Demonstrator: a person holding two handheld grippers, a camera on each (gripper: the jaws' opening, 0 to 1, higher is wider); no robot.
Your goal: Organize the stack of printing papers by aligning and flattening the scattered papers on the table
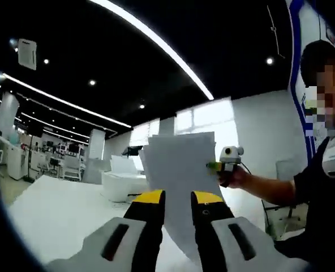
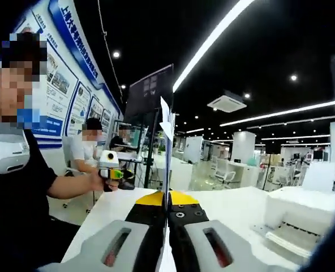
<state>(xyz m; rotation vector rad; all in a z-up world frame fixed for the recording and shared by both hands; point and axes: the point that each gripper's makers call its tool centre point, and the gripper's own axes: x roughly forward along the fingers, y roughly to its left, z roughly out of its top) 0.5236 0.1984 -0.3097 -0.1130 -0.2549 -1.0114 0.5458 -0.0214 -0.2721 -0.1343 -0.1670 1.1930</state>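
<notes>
In the left gripper view, the left gripper [image 1: 177, 199] comes up from 6 o'clock with its yellow-tipped jaws a little way apart. The stack of papers [image 1: 181, 170] stands upright between them and rises toward 12 o'clock, seen flat on, so its wide white face shows. The sheets are not lined up; one edge peeks out at the upper left. The jaws look close to the sheets on both sides, but I cannot tell if they press on them. At about 3 o'clock from the papers, the right gripper [image 1: 219, 166] touches their right edge, held in a person's hand [image 1: 235, 178].

In the right gripper view, the right gripper [image 2: 168, 199] has its jaws nearly closed on the stack of papers [image 2: 166, 139]. The papers are seen edge on here, like a thin white line going up from the jaws toward 12 o'clock. At about 9 o'clock, the left gripper [image 2: 114, 173] sits in the person's other hand [image 2: 99, 181].

Under the papers is a white table [image 2: 230, 207]. A white printer [image 2: 303, 212] sits on it at about 4 o'clock.
</notes>
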